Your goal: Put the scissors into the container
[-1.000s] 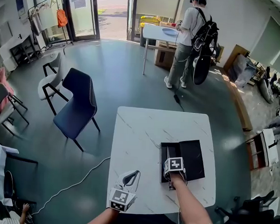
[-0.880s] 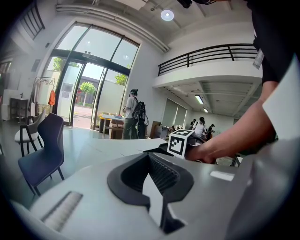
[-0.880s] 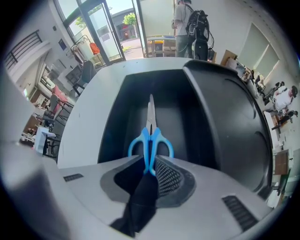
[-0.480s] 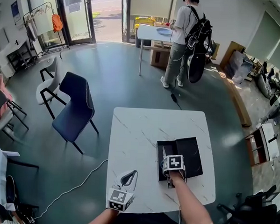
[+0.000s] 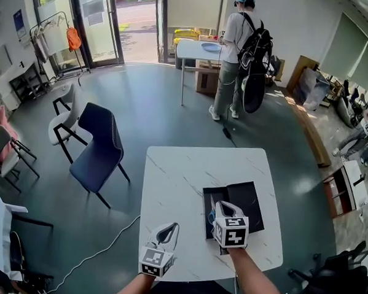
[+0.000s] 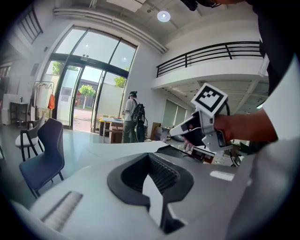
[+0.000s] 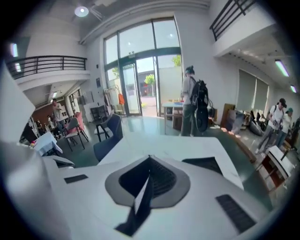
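The black container (image 5: 247, 202) lies open on the right half of the white table (image 5: 176, 186). The scissors (image 5: 211, 211) show as a thin pale shape with a bluish end in its left part, half hidden by my right gripper. That right gripper (image 5: 224, 208) hovers above the container's near left corner, jaws shut with nothing between them. In the left gripper view the right gripper (image 6: 177, 132) hangs over the container (image 6: 173, 151). My left gripper (image 5: 172, 228) stays shut and empty at the table's front edge, left of the container. The right gripper view shows the container (image 7: 206, 164) ahead to the right.
A dark blue chair (image 5: 101, 148) stands left of the table, with a white chair (image 5: 64, 115) behind it. A person with a backpack (image 5: 238, 60) stands at a far table (image 5: 192, 50). A cable (image 5: 98, 249) runs across the floor at the left.
My right gripper has risen out of the container and come back toward me, leaving the scissors inside. The left gripper has barely moved.
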A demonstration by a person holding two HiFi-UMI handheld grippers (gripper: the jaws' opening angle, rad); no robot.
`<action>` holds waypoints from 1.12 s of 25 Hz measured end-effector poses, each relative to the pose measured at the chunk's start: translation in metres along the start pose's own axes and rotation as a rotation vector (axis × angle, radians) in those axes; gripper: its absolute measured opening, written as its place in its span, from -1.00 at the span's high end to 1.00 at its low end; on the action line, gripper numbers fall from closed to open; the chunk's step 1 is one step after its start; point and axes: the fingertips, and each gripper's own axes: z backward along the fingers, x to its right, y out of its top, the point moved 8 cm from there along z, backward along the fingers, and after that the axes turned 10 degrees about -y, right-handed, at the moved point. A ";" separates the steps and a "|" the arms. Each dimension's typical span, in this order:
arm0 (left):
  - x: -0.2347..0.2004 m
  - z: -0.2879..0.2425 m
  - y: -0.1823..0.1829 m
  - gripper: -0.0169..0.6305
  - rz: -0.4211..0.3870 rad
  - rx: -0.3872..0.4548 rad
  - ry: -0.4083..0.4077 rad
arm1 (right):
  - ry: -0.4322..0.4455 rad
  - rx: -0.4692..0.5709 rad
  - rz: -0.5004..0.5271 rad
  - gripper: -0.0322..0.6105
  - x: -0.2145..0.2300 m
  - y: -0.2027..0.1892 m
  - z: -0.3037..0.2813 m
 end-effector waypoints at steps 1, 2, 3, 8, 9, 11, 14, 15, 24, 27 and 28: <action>0.001 0.001 0.000 0.92 0.002 0.000 0.002 | 0.005 0.046 0.008 0.88 -0.002 0.003 0.011; 0.001 0.002 0.000 0.92 0.004 0.003 0.005 | 0.011 0.091 0.018 0.88 -0.004 0.005 0.022; 0.001 0.003 0.001 0.92 0.006 0.007 0.009 | 0.016 0.137 0.030 0.88 -0.007 0.006 0.032; 0.004 0.003 0.010 0.92 0.012 0.027 0.016 | 0.016 0.325 0.065 0.88 -0.011 -0.001 0.072; 0.005 0.003 0.012 0.92 0.011 0.031 0.014 | 0.016 0.347 0.059 0.88 -0.011 -0.004 0.077; 0.008 0.003 0.014 0.92 0.008 0.036 0.010 | 0.019 0.377 0.052 0.88 -0.011 -0.009 0.084; 0.011 0.003 0.019 0.92 0.005 0.038 0.006 | 0.019 0.404 0.051 0.89 -0.012 -0.010 0.091; 0.012 0.004 0.021 0.92 0.005 0.042 0.008 | 0.020 0.413 0.048 0.89 -0.012 -0.010 0.093; 0.016 0.008 0.036 0.92 -0.020 0.075 0.023 | 0.046 0.466 0.047 0.89 -0.009 -0.009 0.100; 0.017 0.009 0.036 0.92 -0.022 0.073 0.030 | 0.060 0.466 0.040 0.89 -0.009 -0.012 0.099; 0.017 0.010 0.036 0.92 -0.023 0.073 0.032 | 0.064 0.465 0.036 0.89 -0.009 -0.012 0.099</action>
